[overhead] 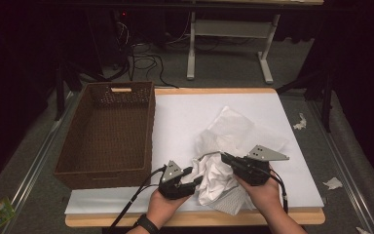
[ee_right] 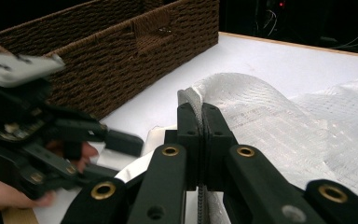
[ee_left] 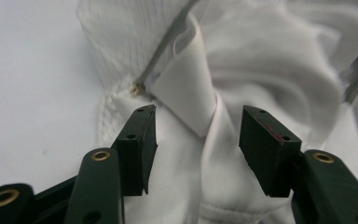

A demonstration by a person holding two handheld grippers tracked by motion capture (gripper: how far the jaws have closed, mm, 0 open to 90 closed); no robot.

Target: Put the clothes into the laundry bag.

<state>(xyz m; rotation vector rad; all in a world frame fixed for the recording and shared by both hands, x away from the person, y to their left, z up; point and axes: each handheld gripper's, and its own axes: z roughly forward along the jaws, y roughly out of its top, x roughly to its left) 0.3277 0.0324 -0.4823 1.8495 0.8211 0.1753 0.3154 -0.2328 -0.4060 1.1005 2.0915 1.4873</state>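
A crumpled white cloth (overhead: 214,178) lies at the table's front, under and beside a white mesh fabric (overhead: 231,129) with a grey edge strip. My left gripper (overhead: 195,175) stands open at the cloth's left side. In the left gripper view its jaws (ee_left: 198,135) straddle a fold of the smooth white cloth (ee_left: 261,60) without pressing it. My right gripper (overhead: 224,157) is shut on the grey edge of the mesh fabric (ee_right: 270,121), pinched between its closed jaws (ee_right: 199,114). The left gripper (ee_right: 121,140) also shows in the right gripper view, held by a hand.
A deep brown wicker basket (overhead: 102,178) with nothing in it stands on the left of the white-covered table (overhead: 185,112); its wall (ee_right: 121,60) is close to both grippers. Paper scraps (overhead: 300,122) lie on the floor at right. A white desk frame (overhead: 191,48) stands beyond the table.
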